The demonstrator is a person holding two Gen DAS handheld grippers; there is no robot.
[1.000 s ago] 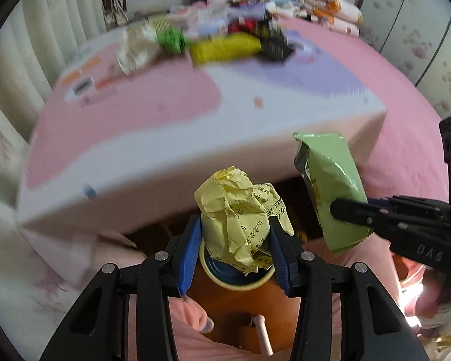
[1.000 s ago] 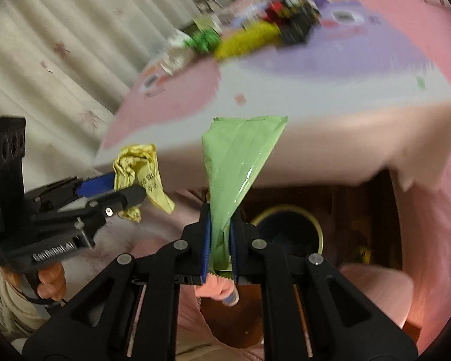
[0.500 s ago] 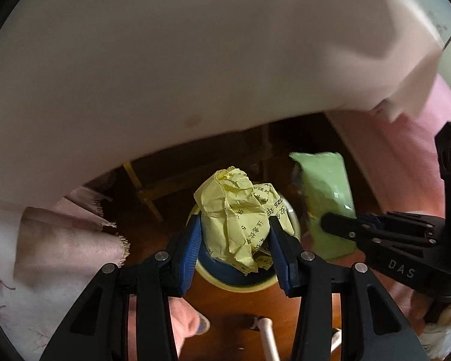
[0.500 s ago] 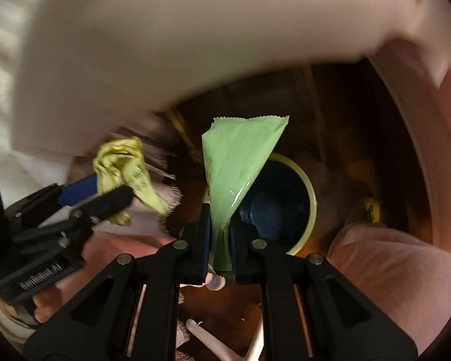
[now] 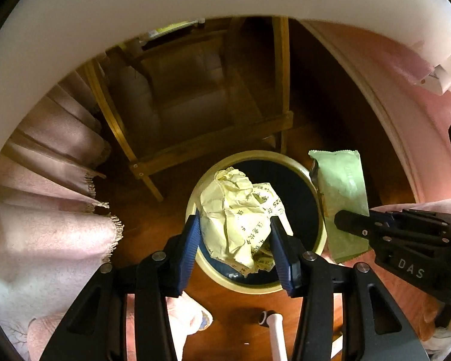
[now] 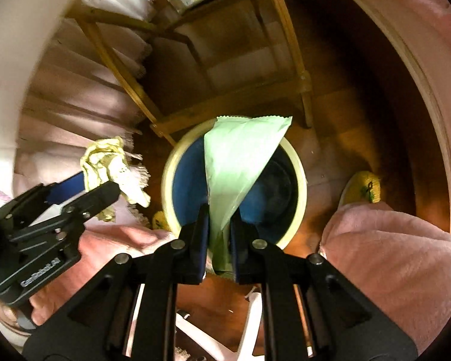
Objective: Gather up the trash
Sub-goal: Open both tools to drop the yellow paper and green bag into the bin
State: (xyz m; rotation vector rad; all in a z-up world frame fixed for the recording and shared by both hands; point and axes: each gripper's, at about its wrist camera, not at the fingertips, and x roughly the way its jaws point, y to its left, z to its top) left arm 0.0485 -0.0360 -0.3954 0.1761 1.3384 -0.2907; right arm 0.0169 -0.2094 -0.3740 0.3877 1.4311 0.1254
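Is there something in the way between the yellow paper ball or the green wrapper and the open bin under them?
Nothing visible. The paper ball and the wrapper both hang over the bin, whose mouth is open.

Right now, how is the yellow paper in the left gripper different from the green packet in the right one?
The crumpled yellow paper is a printed, wadded ball; the green snack packet is smooth, flat and glossy. The paper spreads the left gripper wide, and its jaws are opening; the packet is pinched thin in the right gripper. Both hang over the blue bin.

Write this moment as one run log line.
left gripper: opening, yellow paper between fingers | right gripper: holds green wrapper | bin: below both
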